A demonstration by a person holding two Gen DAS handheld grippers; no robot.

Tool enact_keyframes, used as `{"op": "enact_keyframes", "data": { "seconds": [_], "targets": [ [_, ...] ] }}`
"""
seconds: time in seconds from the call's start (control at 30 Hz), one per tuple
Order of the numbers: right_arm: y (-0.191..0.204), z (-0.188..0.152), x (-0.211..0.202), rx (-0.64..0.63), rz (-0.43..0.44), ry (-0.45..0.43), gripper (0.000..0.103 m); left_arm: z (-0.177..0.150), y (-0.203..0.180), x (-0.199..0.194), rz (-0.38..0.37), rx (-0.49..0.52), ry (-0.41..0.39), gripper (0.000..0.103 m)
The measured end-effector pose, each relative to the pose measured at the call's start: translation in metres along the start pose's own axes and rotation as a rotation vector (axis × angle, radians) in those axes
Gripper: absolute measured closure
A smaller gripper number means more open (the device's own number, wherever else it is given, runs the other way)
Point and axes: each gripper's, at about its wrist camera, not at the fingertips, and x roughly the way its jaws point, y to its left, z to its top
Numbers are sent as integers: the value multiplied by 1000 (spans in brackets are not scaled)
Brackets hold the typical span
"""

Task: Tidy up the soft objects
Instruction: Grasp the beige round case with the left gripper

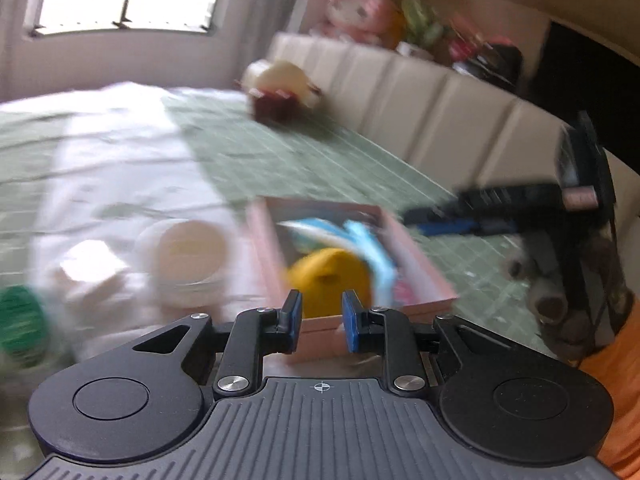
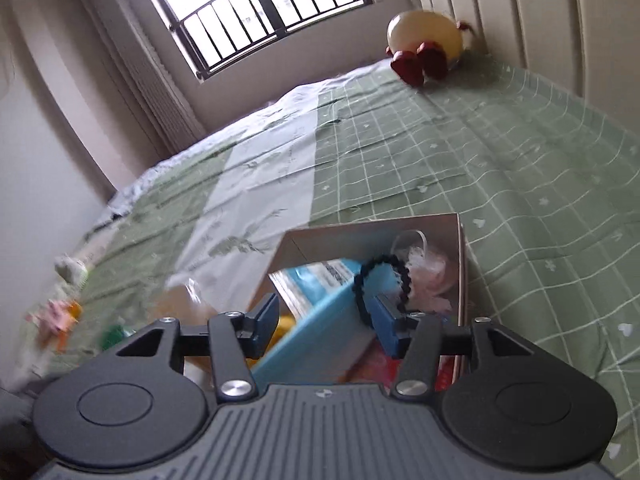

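Left wrist view: over a green checked bed (image 1: 304, 152), the left gripper (image 1: 321, 320) hovers at the near edge of a pink box (image 1: 424, 276), its fingers (image 1: 294, 316) slightly apart and empty. A yellow soft toy (image 1: 328, 276) lies in the box just beyond them; the right gripper (image 1: 436, 220) reaches in from the far right.

Right wrist view: the right gripper (image 2: 326, 324) hangs above the box (image 2: 460, 248), fingers (image 2: 386, 322) apart, a black hair tie (image 2: 382, 284) looped over the right one, unclamped. Loose bright items (image 2: 60, 316) lie on the bed to the near left, seemingly nearer the left hand.
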Motion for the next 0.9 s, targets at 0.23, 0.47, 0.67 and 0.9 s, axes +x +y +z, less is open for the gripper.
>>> {"op": "enact_keyframes", "data": {
  "seconds": [0.23,0.47,0.67,0.9],
  "targets": [
    [72,-54,-10,-181,51,-82,48,-33,113,-94,355,-292,-153,79],
    [136,-101,12,-334,60,-5,46,-72,198,-138,504,-544,-153,79],
    [162,-131,35,-349,74,84,46,-87,241,-123,380,-637,-127,79],
    [221,-139,40,-510,94,50,46,-84,287,-113,284,-675,-134,79]
  ]
}}
